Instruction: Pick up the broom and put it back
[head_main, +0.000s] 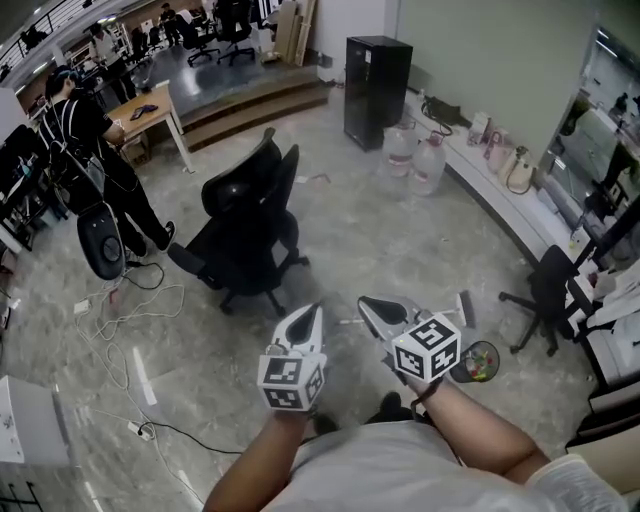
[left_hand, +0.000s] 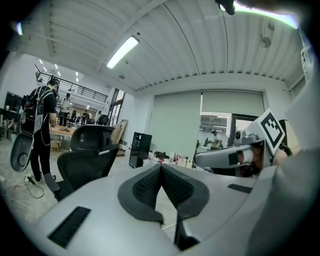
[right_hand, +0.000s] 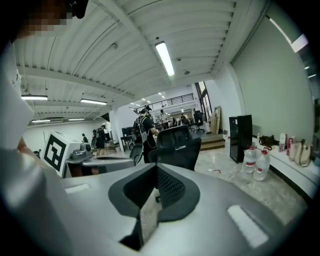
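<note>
No broom shows in any view. In the head view my left gripper (head_main: 312, 312) and right gripper (head_main: 368, 303) are held side by side at the bottom centre, above the floor, pointing toward the black office chair (head_main: 250, 225). Both are shut with nothing between the pads. The left gripper view shows its dark pads (left_hand: 150, 187) meeting at the tip, with the right gripper's marker cube (left_hand: 272, 131) beside it. In the right gripper view the pads (right_hand: 170, 187) are likewise pressed together and empty.
A person (head_main: 95, 150) stands at far left by a wooden table (head_main: 150, 110). Cables (head_main: 120, 330) trail over the floor at left. A black cabinet (head_main: 377, 90) and water jugs (head_main: 415, 160) are at the back, with a second chair (head_main: 545, 295) and a small bin (head_main: 478, 362) at right.
</note>
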